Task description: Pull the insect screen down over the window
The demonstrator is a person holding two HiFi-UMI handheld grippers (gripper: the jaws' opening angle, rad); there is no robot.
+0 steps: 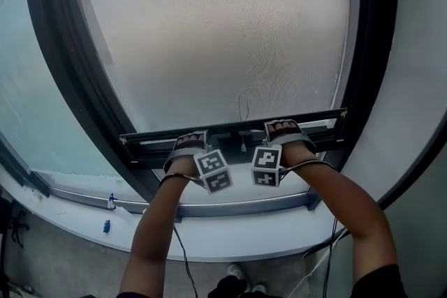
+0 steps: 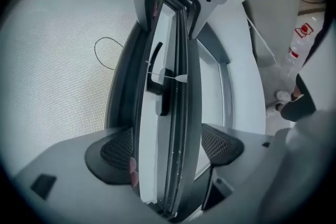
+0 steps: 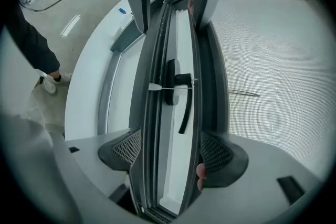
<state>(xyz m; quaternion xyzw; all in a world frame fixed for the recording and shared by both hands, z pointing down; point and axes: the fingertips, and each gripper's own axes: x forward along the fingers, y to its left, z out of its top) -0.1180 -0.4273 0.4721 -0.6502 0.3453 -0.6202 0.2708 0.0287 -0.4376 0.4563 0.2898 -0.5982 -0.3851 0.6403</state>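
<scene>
Both claws are clamped on the long dark metal bottom bar (image 1: 234,130) of the grey mesh insect screen (image 1: 223,31): the left gripper (image 1: 188,144) at 7 o'clock of the mesh and the right gripper (image 1: 283,127) at 5 o'clock. The bar hangs short of the white window sill (image 1: 230,237) at 6 o'clock. The pull is probably best made by drawing both ends down evenly (a cocked bar may bind in the black side frame (image 1: 66,73)). Count: one screen, one bar, one black handle (image 2: 156,81) at its middle, two grippers.

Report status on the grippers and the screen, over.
Left gripper, right gripper both shut on the bar. Screen most of the way down, bar short of the bottom frame. Nothing seen in the way.
</scene>
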